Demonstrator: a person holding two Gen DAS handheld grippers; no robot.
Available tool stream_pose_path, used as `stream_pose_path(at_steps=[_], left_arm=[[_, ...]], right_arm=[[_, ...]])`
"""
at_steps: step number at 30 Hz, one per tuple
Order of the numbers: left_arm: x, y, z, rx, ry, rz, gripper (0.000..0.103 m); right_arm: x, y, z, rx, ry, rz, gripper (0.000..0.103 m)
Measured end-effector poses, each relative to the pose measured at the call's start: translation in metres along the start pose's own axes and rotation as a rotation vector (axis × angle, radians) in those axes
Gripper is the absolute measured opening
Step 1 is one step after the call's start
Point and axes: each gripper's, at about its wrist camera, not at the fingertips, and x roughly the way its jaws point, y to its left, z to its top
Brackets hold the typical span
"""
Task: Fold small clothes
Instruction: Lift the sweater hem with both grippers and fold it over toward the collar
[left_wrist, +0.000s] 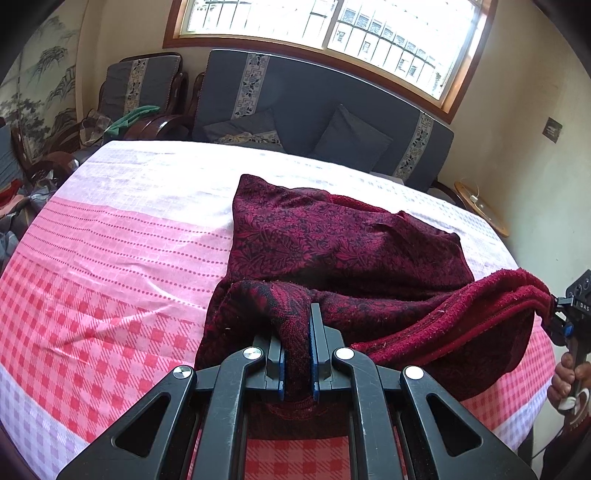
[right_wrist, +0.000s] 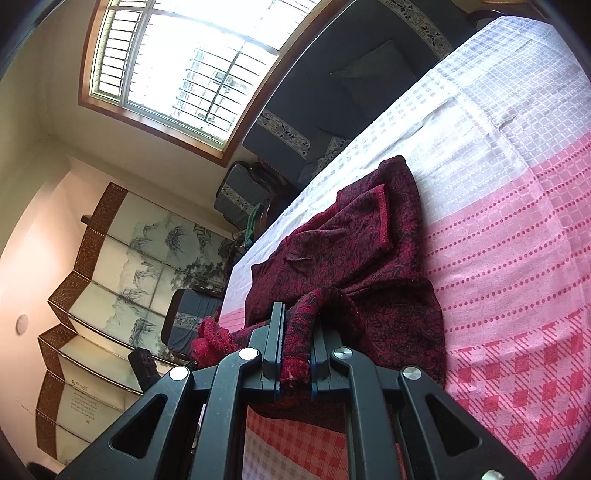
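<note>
A dark red garment (left_wrist: 332, 240) with a leaf pattern lies on a pink and white checked cloth (left_wrist: 110, 277). Its near edge is lifted off the cloth at both ends. My left gripper (left_wrist: 295, 328) is shut on the left end of that edge, with fabric bunched between the pads. At the far right of the left wrist view, my right gripper (left_wrist: 559, 306), held by a hand (left_wrist: 569, 376), pinches the plush red hem. In the right wrist view, the right gripper (right_wrist: 299, 321) is shut on a rolled strip of the garment (right_wrist: 351, 240). The hem sags between the two grippers.
A dark sofa (left_wrist: 314, 96) with cushions stands behind the covered surface, under a window (left_wrist: 332, 22). Wooden chairs (left_wrist: 147, 92) with loose clothes are at the back left. A round wooden stool (left_wrist: 480, 210) is at the right. A painted folding screen (right_wrist: 129, 258) stands further off.
</note>
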Motion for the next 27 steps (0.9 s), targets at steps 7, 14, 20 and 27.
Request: stream_pose_path(at_steps=[7, 14, 20, 27], left_arm=[[0.012, 0.001, 0.010, 0.001, 0.003, 0.013, 0.010], [0.025, 0.005, 0.024, -0.017, 0.001, 0.022, 0.010], [0.035, 0.007, 0.038, -0.018, -0.007, 0.037, 0.010], [0.048, 0.009, 0.054, -0.024, -0.008, 0.051, 0.010]], right_arm=[[0.014, -0.007, 0.013, 0.018, 0.006, -0.017, 0.010], [0.026, -0.009, 0.029, 0.026, 0.005, -0.022, 0.010], [0.036, -0.011, 0.044, 0.034, 0.001, -0.030, 0.010], [0.046, -0.024, 0.058, 0.066, -0.008, -0.028, 0.010]])
